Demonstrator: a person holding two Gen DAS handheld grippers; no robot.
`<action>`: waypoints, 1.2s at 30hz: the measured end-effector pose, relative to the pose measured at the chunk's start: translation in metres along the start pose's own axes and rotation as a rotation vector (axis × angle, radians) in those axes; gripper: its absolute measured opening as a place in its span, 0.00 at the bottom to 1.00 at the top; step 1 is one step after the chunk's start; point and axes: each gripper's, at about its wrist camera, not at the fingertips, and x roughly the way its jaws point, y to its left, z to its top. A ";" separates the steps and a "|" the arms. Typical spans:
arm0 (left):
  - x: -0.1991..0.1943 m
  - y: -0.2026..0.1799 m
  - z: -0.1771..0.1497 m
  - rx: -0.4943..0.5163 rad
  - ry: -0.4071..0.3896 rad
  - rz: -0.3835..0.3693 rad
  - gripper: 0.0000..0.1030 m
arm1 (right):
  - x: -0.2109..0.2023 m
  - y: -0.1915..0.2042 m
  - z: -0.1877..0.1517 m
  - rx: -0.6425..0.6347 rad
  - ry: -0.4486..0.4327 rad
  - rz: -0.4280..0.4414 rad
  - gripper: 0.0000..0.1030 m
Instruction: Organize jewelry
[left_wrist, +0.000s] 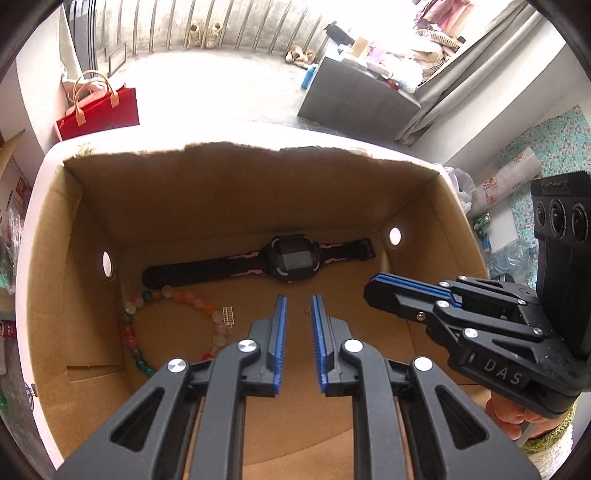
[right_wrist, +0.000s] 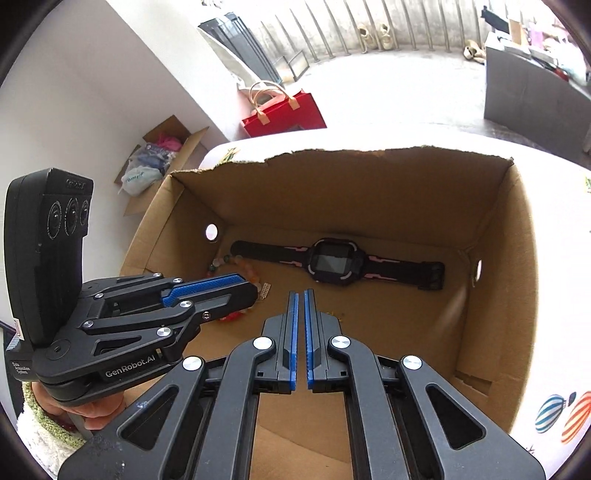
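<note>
Two grippers hang over one box (left_wrist: 92, 229): bead bracelet (left_wrist: 155, 325) at its left wall, left gripper (left_wrist: 298, 302) slightly parted and empty, tiny gold earring (left_wrist: 306, 311) beneath its tips, watch (left_wrist: 291, 263) along the back, right gripper (right_wrist: 299, 293) nearly closed, empty.
</note>
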 end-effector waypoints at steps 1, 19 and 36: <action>-0.005 -0.002 -0.002 0.014 -0.026 0.003 0.13 | -0.005 0.000 -0.001 -0.002 -0.014 0.001 0.05; -0.140 -0.032 -0.160 0.244 -0.404 -0.144 0.24 | -0.138 0.012 -0.128 0.027 -0.276 0.272 0.26; -0.023 -0.071 -0.202 0.274 -0.181 -0.091 0.25 | -0.056 -0.001 -0.211 0.238 -0.189 0.022 0.23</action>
